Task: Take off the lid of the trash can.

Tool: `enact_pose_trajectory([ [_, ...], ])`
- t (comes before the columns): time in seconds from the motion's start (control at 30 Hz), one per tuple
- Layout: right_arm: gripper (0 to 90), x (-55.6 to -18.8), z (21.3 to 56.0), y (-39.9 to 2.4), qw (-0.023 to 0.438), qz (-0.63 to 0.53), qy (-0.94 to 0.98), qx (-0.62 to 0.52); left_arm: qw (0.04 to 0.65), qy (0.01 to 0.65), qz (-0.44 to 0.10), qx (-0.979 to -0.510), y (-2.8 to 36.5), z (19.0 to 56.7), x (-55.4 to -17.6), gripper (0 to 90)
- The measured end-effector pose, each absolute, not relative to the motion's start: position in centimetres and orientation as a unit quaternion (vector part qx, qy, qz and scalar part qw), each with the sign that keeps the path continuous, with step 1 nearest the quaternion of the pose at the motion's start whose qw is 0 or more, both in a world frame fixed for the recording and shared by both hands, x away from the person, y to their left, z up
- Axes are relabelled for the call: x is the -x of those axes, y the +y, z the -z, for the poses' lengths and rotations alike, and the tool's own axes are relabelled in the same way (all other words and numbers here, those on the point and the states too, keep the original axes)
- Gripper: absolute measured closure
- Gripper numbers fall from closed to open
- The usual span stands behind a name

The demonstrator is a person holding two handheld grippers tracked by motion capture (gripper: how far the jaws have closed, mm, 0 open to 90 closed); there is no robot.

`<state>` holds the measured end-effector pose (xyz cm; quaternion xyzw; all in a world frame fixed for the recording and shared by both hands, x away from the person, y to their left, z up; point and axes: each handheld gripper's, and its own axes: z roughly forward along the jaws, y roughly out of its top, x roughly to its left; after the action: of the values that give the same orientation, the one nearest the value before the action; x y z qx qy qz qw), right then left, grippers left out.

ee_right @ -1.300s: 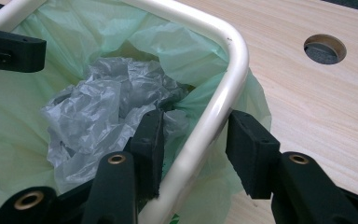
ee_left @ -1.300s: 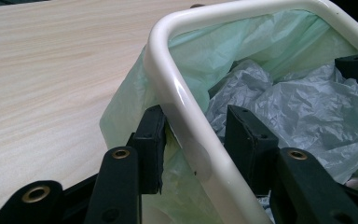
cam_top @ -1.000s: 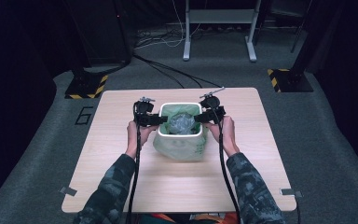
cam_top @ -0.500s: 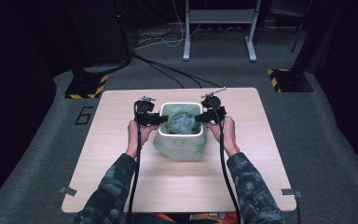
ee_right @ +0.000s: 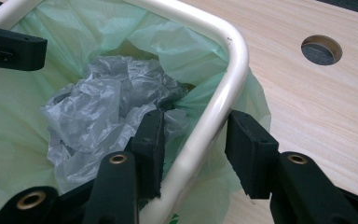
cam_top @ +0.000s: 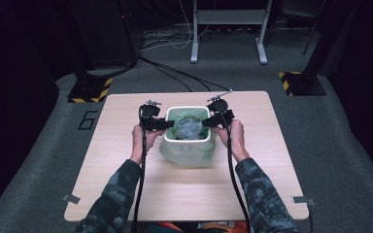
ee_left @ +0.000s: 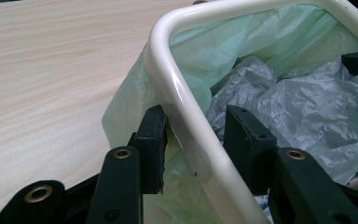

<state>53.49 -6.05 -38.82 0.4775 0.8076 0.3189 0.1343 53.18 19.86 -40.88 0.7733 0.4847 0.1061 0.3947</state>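
Observation:
A white bin's rim (cam_top: 187,109) stands mid-table, lined with a pale green bag (cam_top: 187,156) that hangs down its outside. Crumpled grey plastic (cam_top: 188,128) lies inside. My left gripper (cam_top: 169,124) straddles the left side of the rim (ee_left: 186,126): the outer pad (ee_left: 151,140) rests against the bag, while the inner pad (ee_left: 247,140) stands clear of the tube. My right gripper (cam_top: 206,121) straddles the right side of the rim (ee_right: 214,112), with a gap at the outer pad (ee_right: 249,149). Both are open around the rim.
The wooden table (cam_top: 126,184) has bare board around the bin and a round hole (ee_right: 321,49) near the right gripper. On the floor behind stand a metal frame (cam_top: 228,29), yellow-black striped bases (cam_top: 90,90) and cables.

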Motion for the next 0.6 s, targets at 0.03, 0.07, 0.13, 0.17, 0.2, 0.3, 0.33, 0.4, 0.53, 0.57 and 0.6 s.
enact_pose_trajectory([
  [0.03,56.8,-53.52,38.8,-6.04,0.134,-0.319,0.807,-0.478,0.395,0.485,-0.106,-0.773,19.87,40.88,-53.18,59.3],
  [0.07,56.9,-53.53,38.76,-6.03,0.135,-0.319,0.807,-0.478,0.395,0.485,-0.107,-0.773,19.86,40.88,-53.19,59.4],
  [0.13,56.8,-53.52,38.7,-6.03,0.136,-0.32,0.807,-0.478,0.395,0.485,-0.108,-0.773,19.84,40.88,-53.19,59.5],
  [0.17,56.9,-53.52,38.68,-6.03,0.137,-0.319,0.808,-0.476,0.393,0.485,-0.108,-0.773,19.8,40.85,-53.17,59.6],
  [0.2,57.0,-53.51,38.69,-6.01,0.139,-0.317,0.809,-0.475,0.394,0.484,-0.108,-0.774,19.78,40.85,-53.18,59.5],
  [0.3,57.4,-53.52,38.66,-5.78,0.149,-0.304,0.814,-0.472,0.391,0.483,-0.111,-0.776,19.62,40.79,-53.22,59.4],
  [0.33,57.3,-53.52,38.64,-5.72,0.152,-0.301,0.815,-0.471,0.39,0.483,-0.111,-0.776,19.61,40.79,-53.24,59.4],
  [0.4,57.3,-53.53,38.62,-5.73,0.152,-0.302,0.815,-0.471,0.39,0.483,-0.11,-0.776,19.6,40.83,-53.3,59.5],
  [0.53,56.9,-53.59,38.63,-5.94,0.146,-0.312,0.811,-0.473,0.392,0.488,-0.112,-0.771,19.62,40.9,-53.29,60.1],
  [0.57,56.6,-53.69,38.73,-6.11,0.14,-0.319,0.808,-0.475,0.393,0.491,-0.112,-0.77,19.61,40.91,-53.29,60.3],
  [0.6,56.5,-53.77,38.78,-6.22,0.131,-0.325,0.804,-0.48,0.392,0.492,-0.114,-0.768,19.58,40.91,-53.27,60.6],
])
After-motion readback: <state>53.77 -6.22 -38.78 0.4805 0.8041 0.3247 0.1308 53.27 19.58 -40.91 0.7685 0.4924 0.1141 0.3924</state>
